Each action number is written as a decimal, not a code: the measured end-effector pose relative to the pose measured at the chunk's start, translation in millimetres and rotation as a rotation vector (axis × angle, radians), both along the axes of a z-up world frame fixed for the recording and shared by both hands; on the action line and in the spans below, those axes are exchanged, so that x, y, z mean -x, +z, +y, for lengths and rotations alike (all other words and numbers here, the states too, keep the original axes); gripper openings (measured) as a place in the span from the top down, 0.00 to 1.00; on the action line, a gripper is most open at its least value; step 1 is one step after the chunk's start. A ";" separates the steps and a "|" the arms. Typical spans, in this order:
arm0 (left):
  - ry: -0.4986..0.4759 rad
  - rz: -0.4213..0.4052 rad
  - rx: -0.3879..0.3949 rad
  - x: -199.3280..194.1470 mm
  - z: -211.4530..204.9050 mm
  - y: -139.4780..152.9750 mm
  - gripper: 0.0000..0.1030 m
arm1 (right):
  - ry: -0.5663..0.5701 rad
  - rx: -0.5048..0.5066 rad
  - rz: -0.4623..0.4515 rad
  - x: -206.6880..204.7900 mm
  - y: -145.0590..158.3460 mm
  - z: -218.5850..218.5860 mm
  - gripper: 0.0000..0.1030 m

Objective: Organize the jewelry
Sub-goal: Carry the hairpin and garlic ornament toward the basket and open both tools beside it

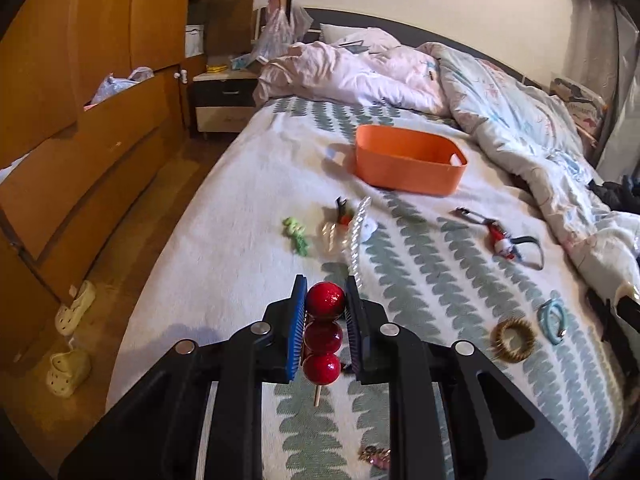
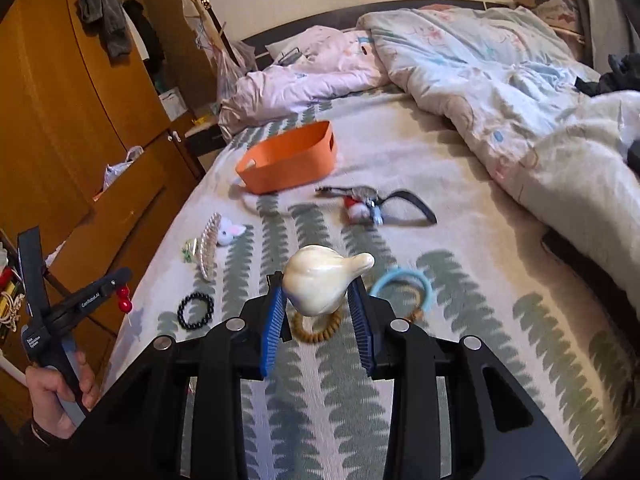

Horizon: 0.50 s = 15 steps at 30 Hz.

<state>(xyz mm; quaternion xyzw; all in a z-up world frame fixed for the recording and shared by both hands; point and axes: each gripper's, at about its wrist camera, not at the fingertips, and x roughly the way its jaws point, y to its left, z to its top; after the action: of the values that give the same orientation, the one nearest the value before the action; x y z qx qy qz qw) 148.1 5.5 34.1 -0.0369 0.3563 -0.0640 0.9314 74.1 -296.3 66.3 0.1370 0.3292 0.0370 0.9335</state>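
The left gripper (image 1: 325,308) pinches a skewer of three glossy red balls (image 1: 323,334). The right gripper (image 2: 318,300) clamps a smooth, cream, pear-shaped shell ornament (image 2: 320,280). Both tilt downward above the patterned bedspread (image 2: 460,320), short of the orange plastic basket (image 1: 408,160).

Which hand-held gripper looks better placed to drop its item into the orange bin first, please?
Probably the right hand-held gripper, holding the cream shell: the orange bin appears slightly closer than in the left view.

Orange basket (image 1: 408,160): contents hidden behind near wall.
Sparkly trinket (image 1: 374,456): partly covered by gripper frame; kind unclear.
Wooden bead bracelet (image 2: 316,330): far side hidden behind cream shell-like piece (image 2: 320,284).
Green trinket (image 1: 296,236): blurred, unidentifiable.
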 end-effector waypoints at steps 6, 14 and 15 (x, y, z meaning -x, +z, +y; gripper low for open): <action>0.001 0.018 0.019 -29.4 4.8 4.8 0.81 | -0.003 0.034 -0.007 -48.4 16.0 -10.3 0.68; 0.009 0.049 0.002 -84.3 4.7 -2.7 0.81 | 0.006 0.071 0.037 -115.4 6.9 -24.3 0.68; 0.009 0.052 0.006 -89.8 5.7 -3.9 0.81 | 0.005 0.071 0.044 -123.5 3.6 -26.5 0.68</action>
<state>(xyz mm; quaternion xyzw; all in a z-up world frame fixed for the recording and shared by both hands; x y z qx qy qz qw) 237.9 11.2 30.2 -0.0427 0.3802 -0.0598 0.9220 197.6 -322.8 69.8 0.1037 0.3513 0.0247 0.9302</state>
